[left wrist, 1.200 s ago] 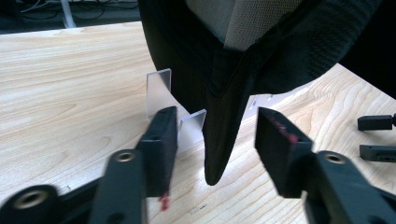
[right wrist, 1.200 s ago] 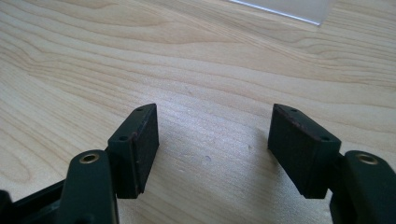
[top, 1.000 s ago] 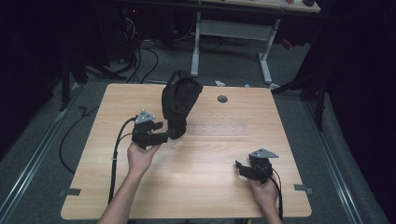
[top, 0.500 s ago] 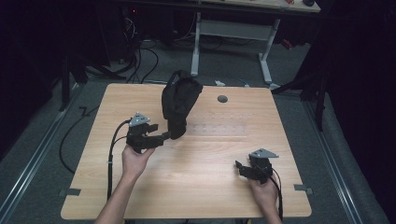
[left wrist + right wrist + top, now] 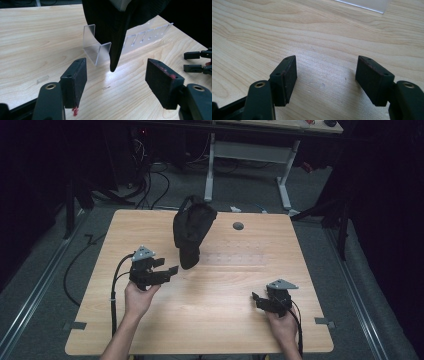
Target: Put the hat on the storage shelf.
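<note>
A black cap-like fabric object (image 5: 191, 230) hangs over a clear acrylic stand (image 5: 97, 50) at the table's middle back, its pointed lower end (image 5: 113, 62) just above the wood. My left gripper (image 5: 169, 267) stands open a little to its left and nearer the person, its jaws aimed at that tip (image 5: 117, 85) with nothing between them. My right gripper (image 5: 256, 300) rests open low over bare wood at the front right (image 5: 325, 80). It is also seen from the left gripper view at the far right (image 5: 197, 61).
A clear slotted acrylic strip (image 5: 147, 37) lies on the wooden table (image 5: 210, 320) behind the stand; its edge shows (image 5: 362, 5). A round cable hole (image 5: 238, 226) sits at the back right. Behind the table are a white-legged desk (image 5: 282, 175) and floor cables (image 5: 150, 175).
My left gripper has drawn back slightly toward the person and to the left, away from the black object. The right gripper has not moved.
</note>
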`<state>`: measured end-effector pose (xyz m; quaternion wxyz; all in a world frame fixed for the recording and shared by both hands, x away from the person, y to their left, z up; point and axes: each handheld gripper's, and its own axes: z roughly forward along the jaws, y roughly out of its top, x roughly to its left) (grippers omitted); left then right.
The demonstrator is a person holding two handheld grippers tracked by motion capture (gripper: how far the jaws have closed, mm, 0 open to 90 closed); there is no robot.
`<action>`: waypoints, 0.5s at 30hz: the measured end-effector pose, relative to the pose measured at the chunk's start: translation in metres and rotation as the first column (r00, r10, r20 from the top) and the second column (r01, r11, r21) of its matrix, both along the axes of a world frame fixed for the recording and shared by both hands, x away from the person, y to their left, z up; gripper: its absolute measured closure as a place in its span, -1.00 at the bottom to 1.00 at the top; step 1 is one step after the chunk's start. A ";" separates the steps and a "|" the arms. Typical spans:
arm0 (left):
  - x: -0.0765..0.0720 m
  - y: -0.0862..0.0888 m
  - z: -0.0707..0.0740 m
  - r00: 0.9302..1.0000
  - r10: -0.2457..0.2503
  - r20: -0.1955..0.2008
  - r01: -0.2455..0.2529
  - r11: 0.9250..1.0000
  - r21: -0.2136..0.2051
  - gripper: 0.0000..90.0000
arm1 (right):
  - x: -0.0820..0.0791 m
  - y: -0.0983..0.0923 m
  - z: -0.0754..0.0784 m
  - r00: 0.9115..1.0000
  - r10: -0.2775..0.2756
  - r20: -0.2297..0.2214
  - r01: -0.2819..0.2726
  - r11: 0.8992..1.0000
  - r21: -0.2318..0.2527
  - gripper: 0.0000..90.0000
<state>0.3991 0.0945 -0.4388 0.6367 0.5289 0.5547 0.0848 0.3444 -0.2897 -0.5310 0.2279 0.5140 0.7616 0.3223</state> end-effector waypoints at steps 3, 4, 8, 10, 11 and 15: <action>-0.004 0.002 -0.002 1.000 0.005 -0.001 -0.005 1.000 -0.001 -0.26 | 0.000 0.000 0.000 1.000 0.003 0.003 -0.003 1.000 -0.004 -0.25; -0.005 0.003 -0.002 1.000 0.005 -0.004 -0.005 1.000 0.000 -0.26 | 0.000 0.000 0.000 1.000 0.003 0.003 -0.003 1.000 -0.004 -0.25; -0.008 0.006 -0.005 1.000 0.008 -0.010 -0.007 1.000 0.005 -0.27 | 0.000 0.000 0.000 1.000 0.002 0.002 -0.002 1.000 -0.003 -0.25; -0.010 0.007 -0.006 1.000 0.007 -0.012 -0.007 1.000 0.003 -0.27 | 0.000 0.000 0.000 1.000 -0.002 -0.001 0.002 1.000 0.000 -0.25; -0.012 0.008 -0.006 1.000 0.007 -0.010 -0.007 1.000 0.001 -0.28 | 0.000 0.000 0.000 1.000 0.003 0.001 -0.003 1.000 -0.003 -0.25; -0.017 0.009 -0.009 1.000 0.010 -0.001 -0.010 1.000 -0.005 -0.28 | 0.000 0.000 0.000 1.000 0.004 0.002 -0.004 1.000 -0.003 -0.25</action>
